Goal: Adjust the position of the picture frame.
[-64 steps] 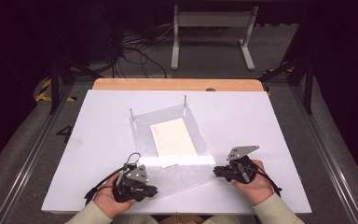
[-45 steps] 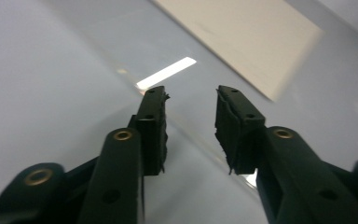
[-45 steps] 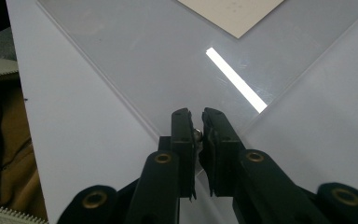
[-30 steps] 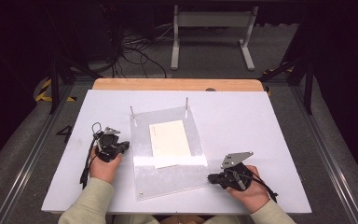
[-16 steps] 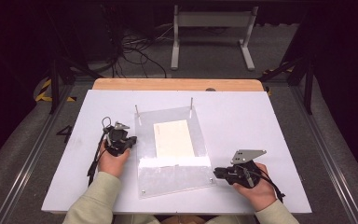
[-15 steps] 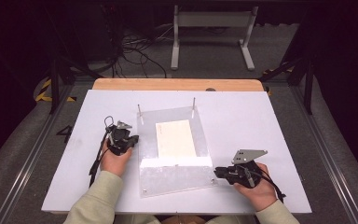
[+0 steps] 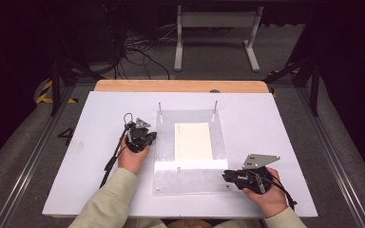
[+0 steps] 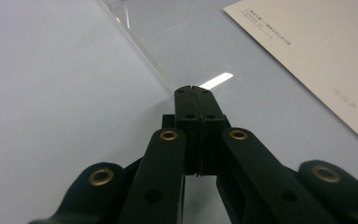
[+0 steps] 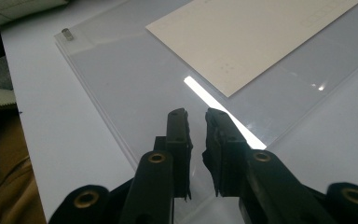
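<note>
Left claw [image 7: 148, 137] shifted from lower left to sheet's left edge, jaws pressed together, empty. Right claw [image 7: 227, 175] narrowly parted at lower-right corner. Clear sheet [image 7: 190, 175] flat at frame centre on surface [image 7: 100, 114], card [image 7: 193, 141] on it.

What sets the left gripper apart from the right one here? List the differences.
1. The left gripper has its fingers pressed shut; the right gripper has a gap between its fingers.
2. The left gripper sits at the left edge of the clear sheet, about halfway along it; the right gripper is at the sheet's near right corner.
3. The left gripper points right and slightly away from the person; the right gripper points left.

Both are hand-held and have black fingers.
</note>
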